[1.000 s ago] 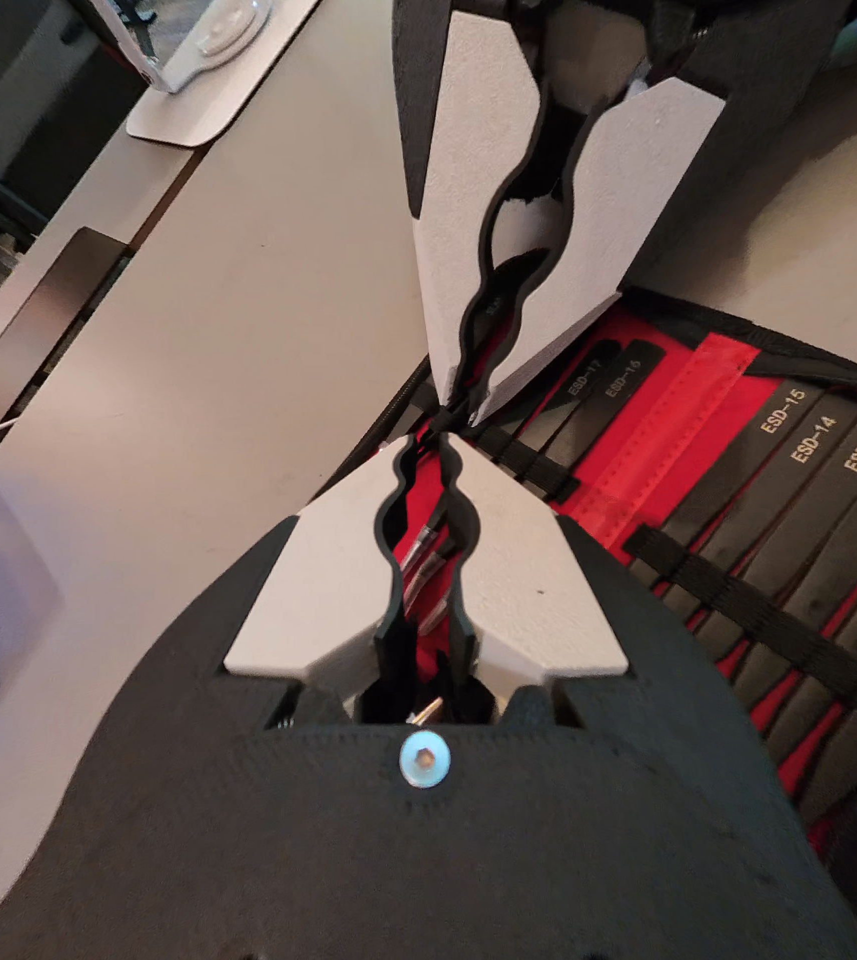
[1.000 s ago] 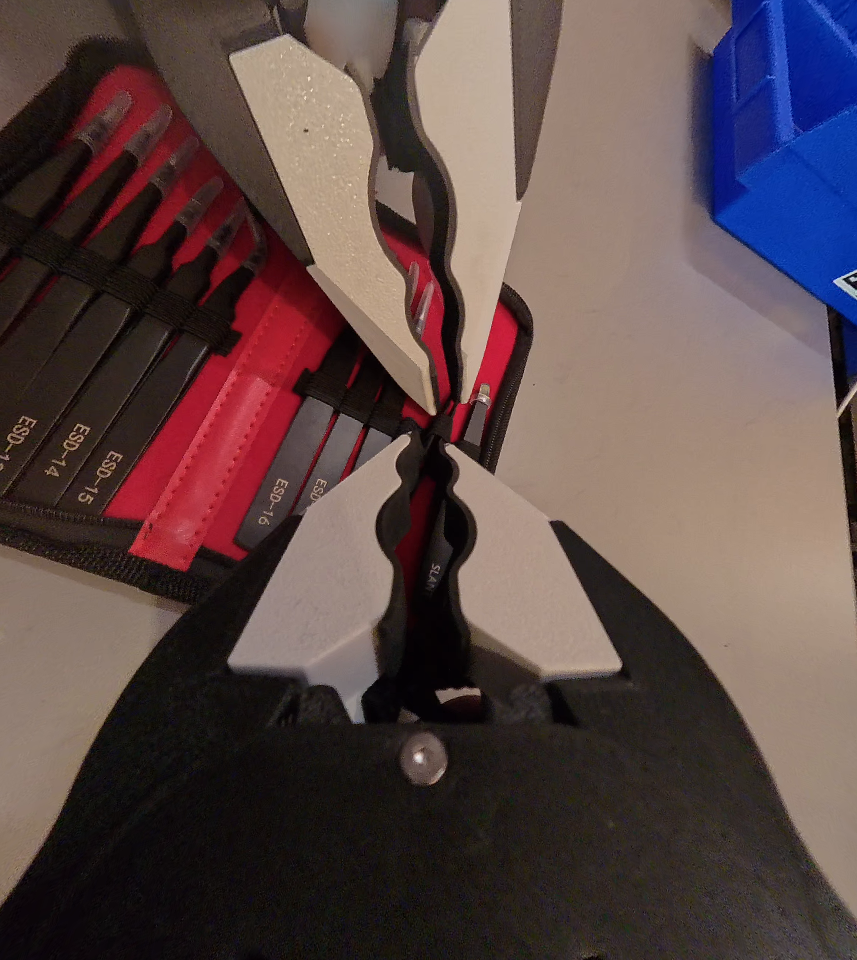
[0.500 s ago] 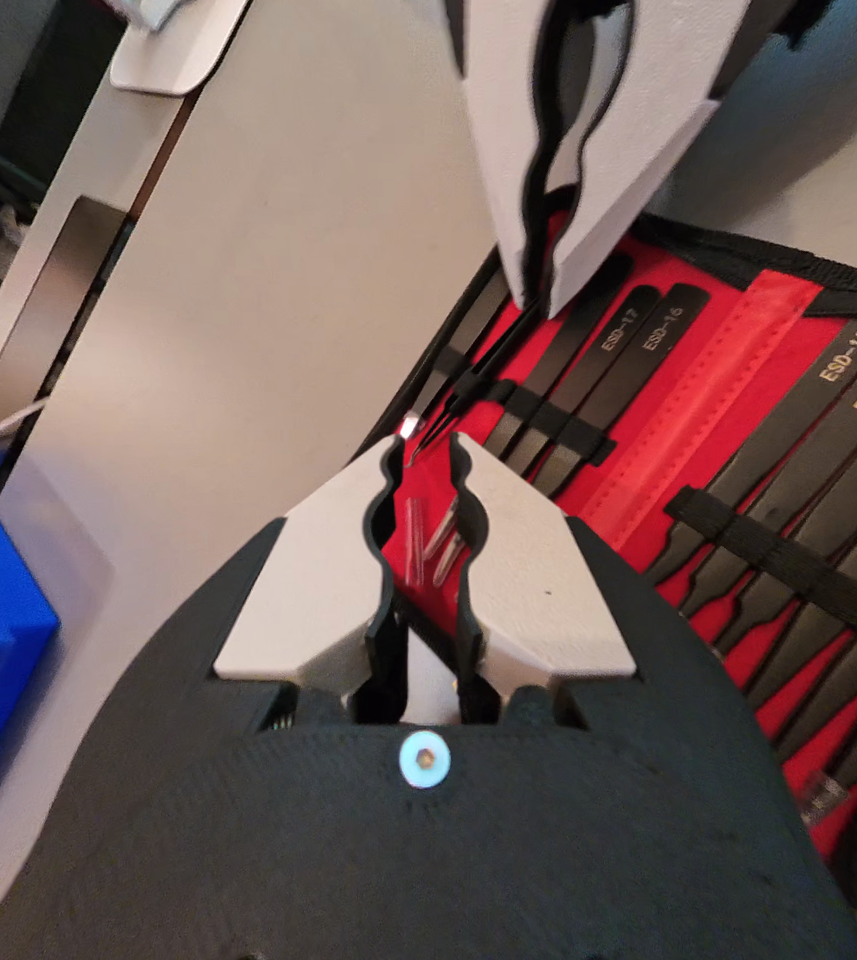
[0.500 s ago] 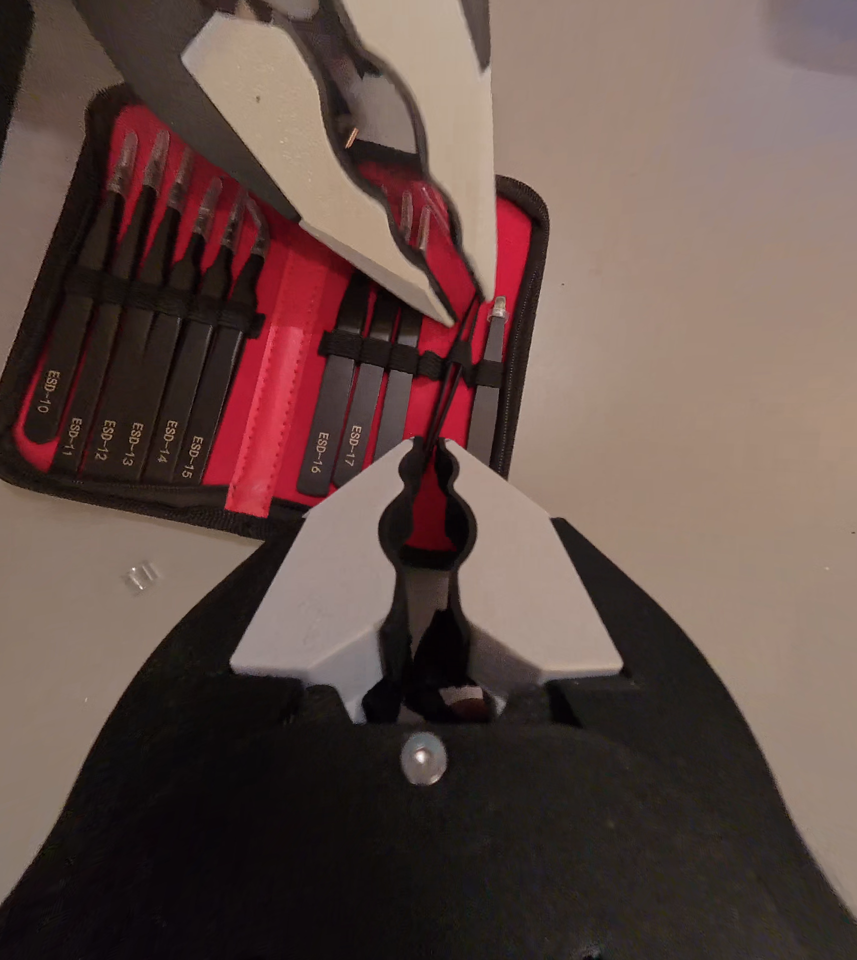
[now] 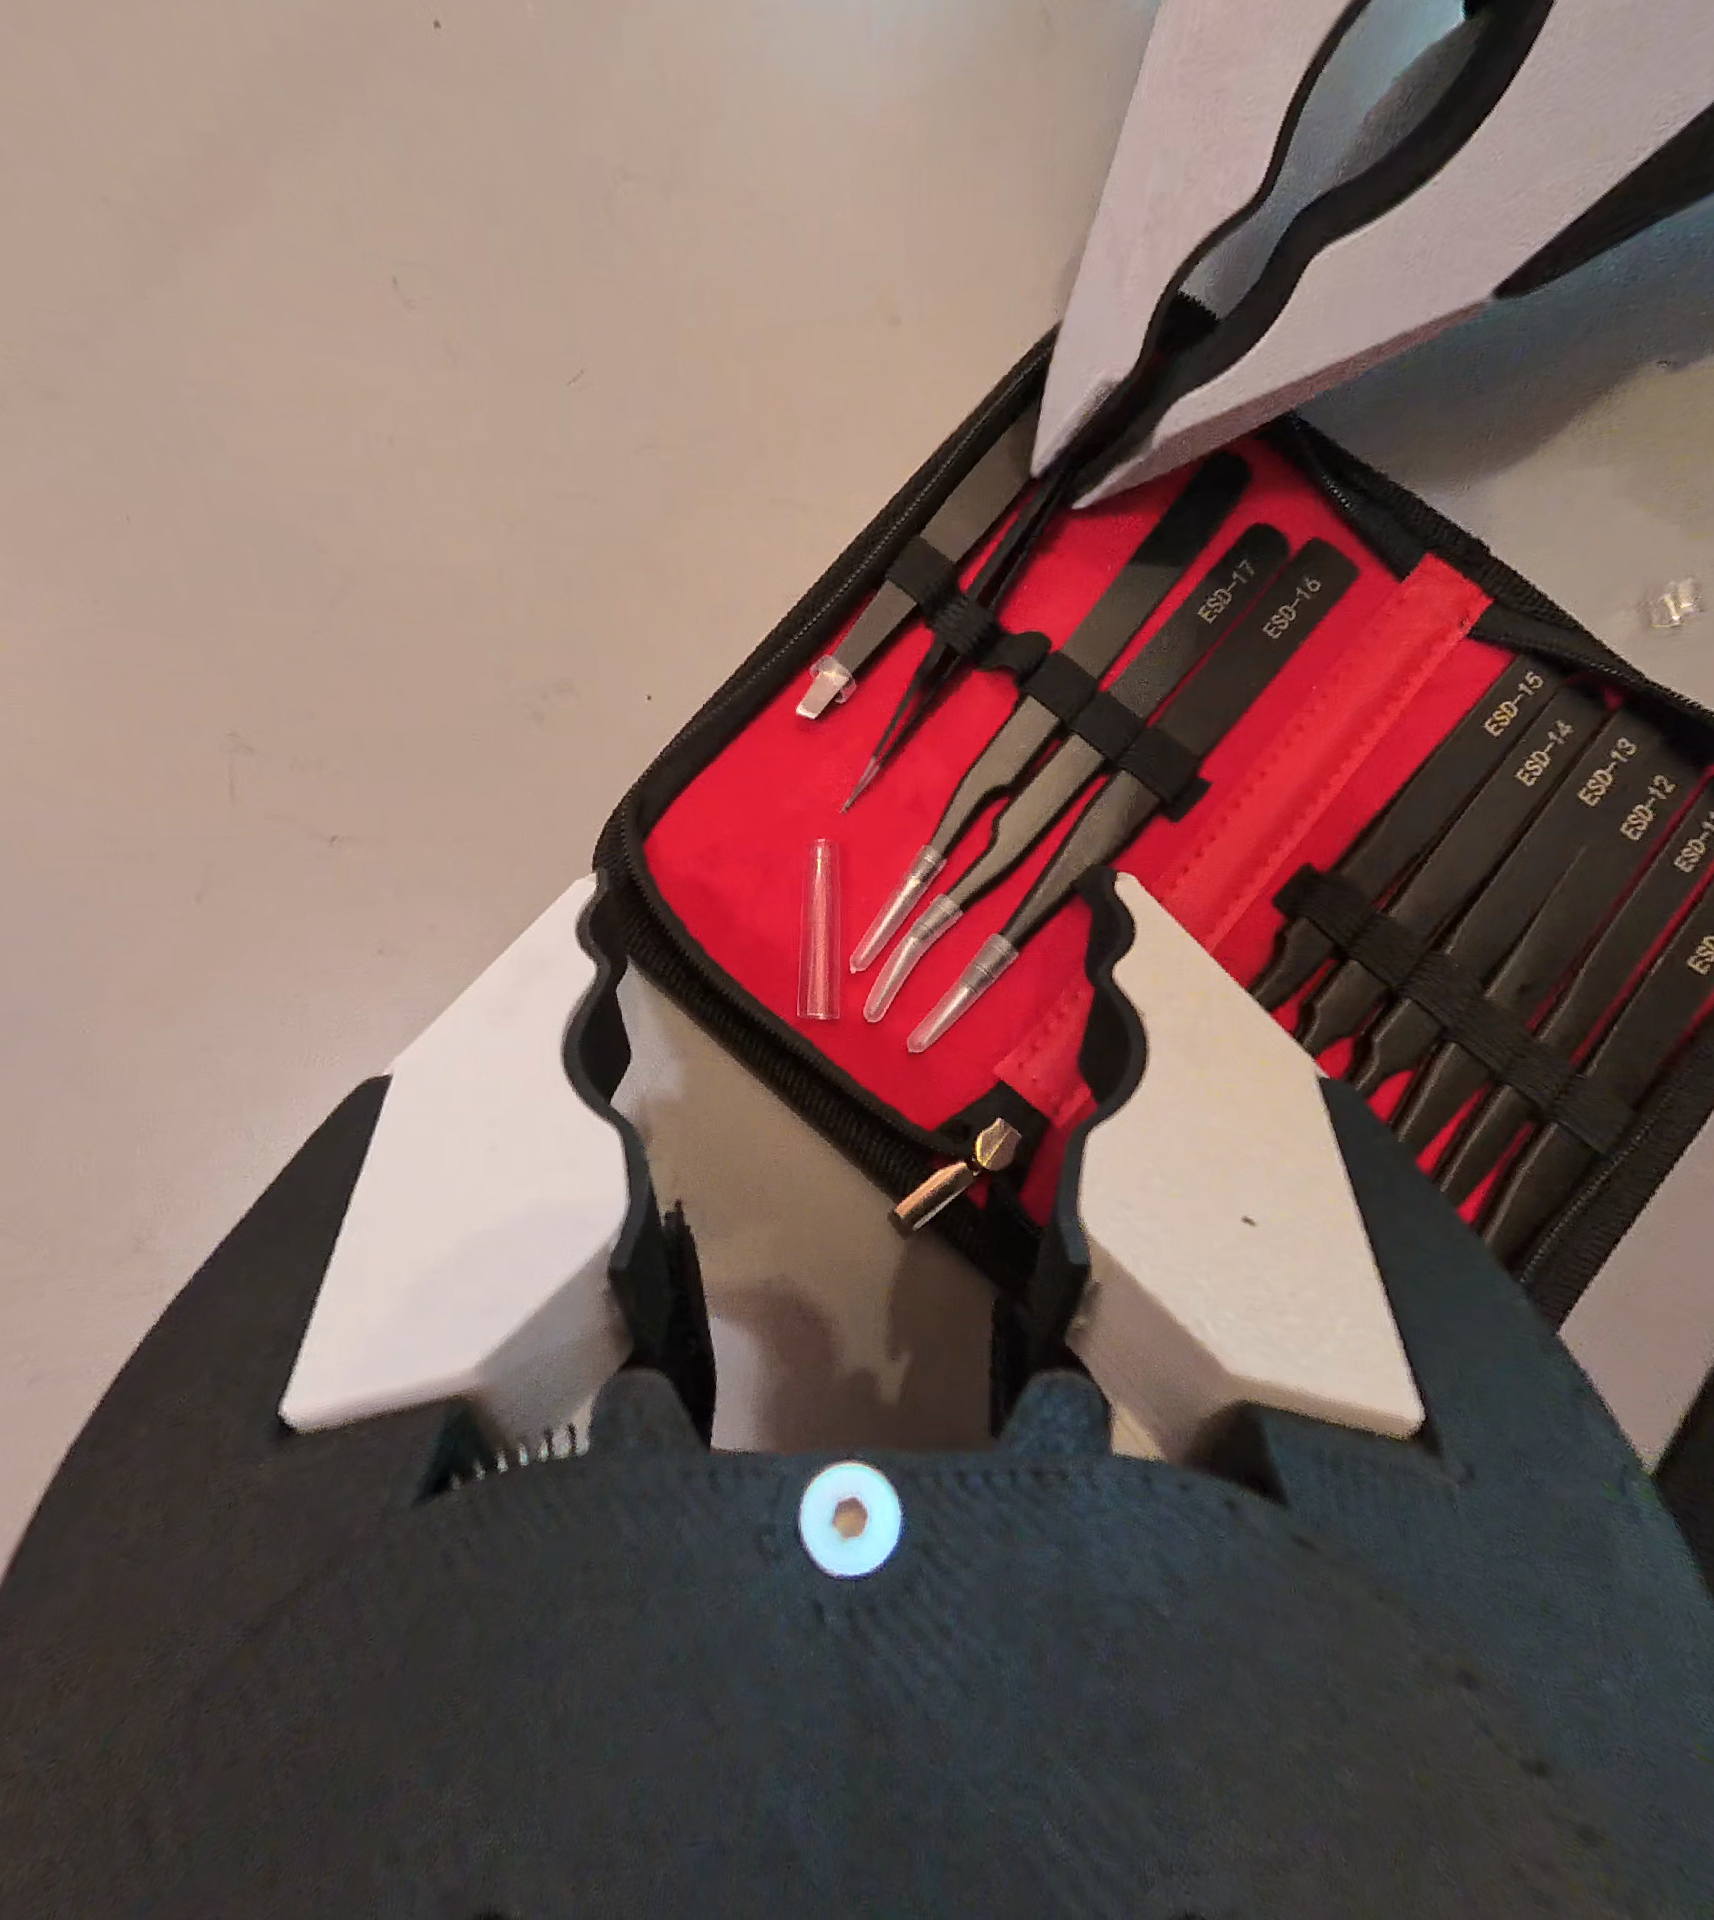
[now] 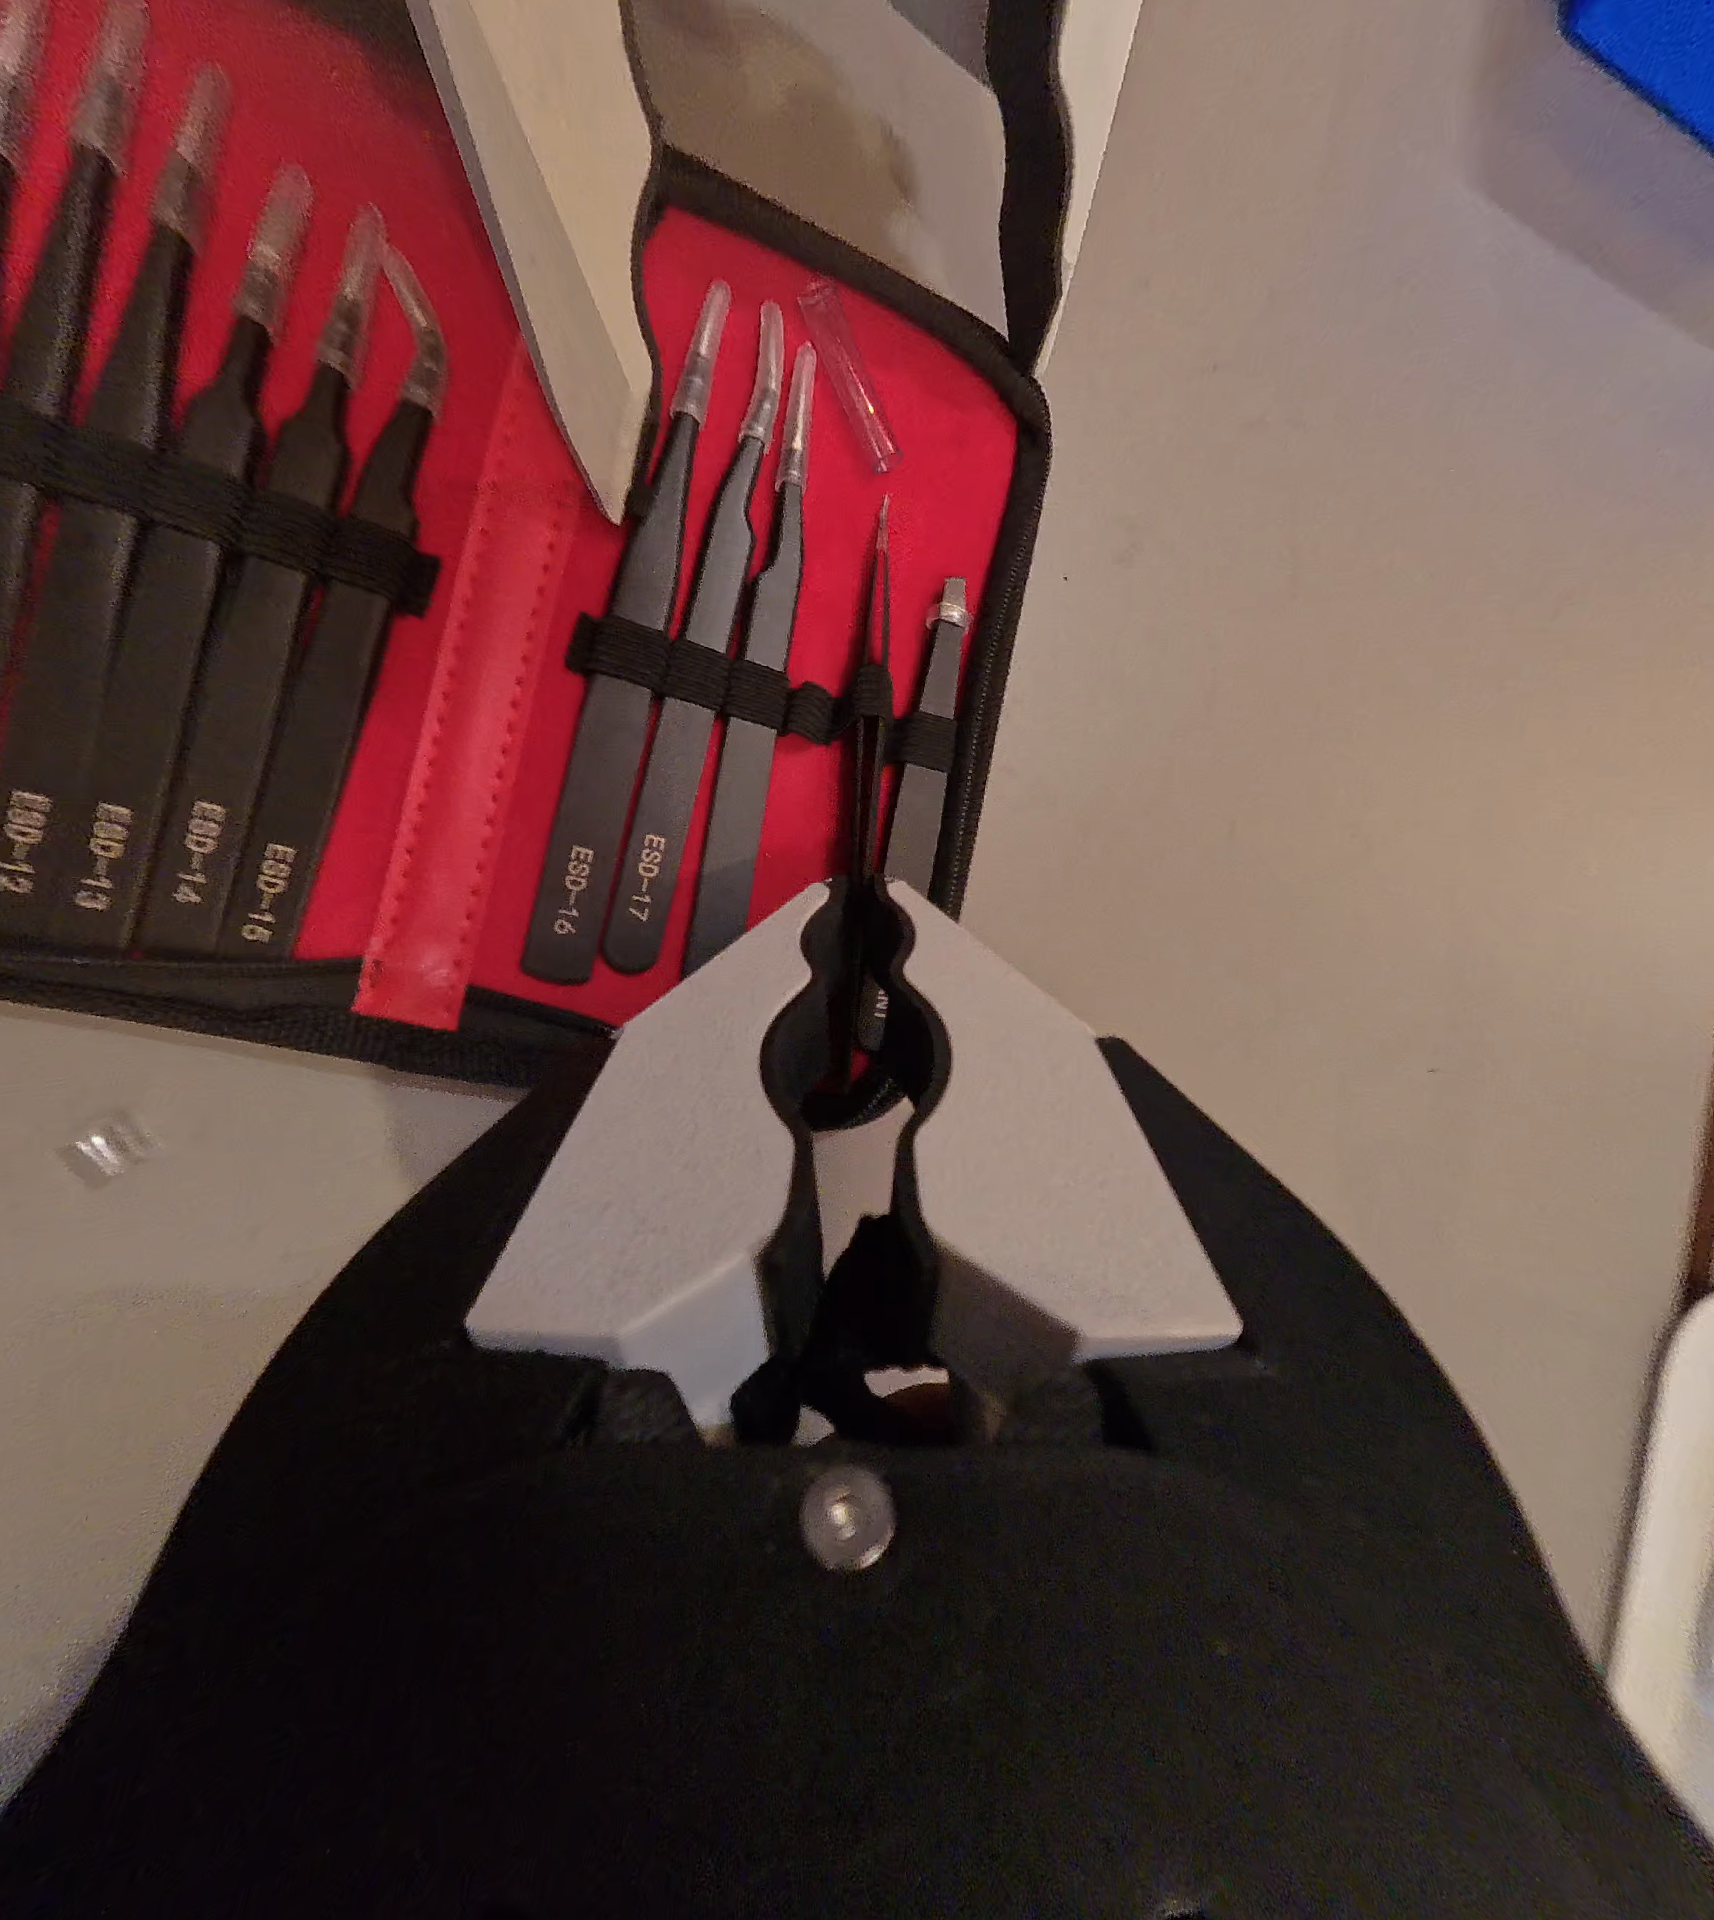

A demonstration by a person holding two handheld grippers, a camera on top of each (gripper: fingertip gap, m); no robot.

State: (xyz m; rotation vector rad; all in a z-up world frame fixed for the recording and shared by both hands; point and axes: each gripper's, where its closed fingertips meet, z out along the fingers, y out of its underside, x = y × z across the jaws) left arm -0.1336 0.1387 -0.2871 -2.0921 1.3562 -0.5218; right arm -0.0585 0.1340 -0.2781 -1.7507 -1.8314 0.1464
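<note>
The left gripper (image 5: 853, 904) has its fingers spread wide and holds nothing; the corner of the open tweezer case (image 5: 1352, 665) lies between them, with bare tabletop (image 5: 313, 520) giving open room beyond its left finger. The zipper pull (image 5: 946, 1174) rests on the case edge just inside its right finger. The right gripper (image 6: 858, 894) has its fingers closed narrow on the rear end of a thin pointed tweezer (image 6: 874, 644), whose shaft passes under the elastic band (image 6: 759, 686) and whose bare tip points ahead of the fingers across the red lining. In the left wrist view the same gripper (image 5: 1071, 468) enters from the far side of the case, with the thin tweezer (image 5: 926, 686) running from its fingertips toward the left gripper. Ahead of the right gripper's fingers and to their left, three black tweezers (image 6: 687, 644) sit under the band with clear tip caps on. A loose clear cap (image 6: 853, 374) lies on the lining just beyond the held tweezer's tip, not touching it. A flat-ended tweezer (image 6: 931, 748) lies just to the right of the held one, against the zipped edge. Across the red fold, a further row of black tweezers (image 6: 157, 582) fills the other half. A small clear piece (image 6: 110, 1148) lies on the table left of the right gripper. A blue bin (image 6: 1705, 94) stands far ahead to the right.
</note>
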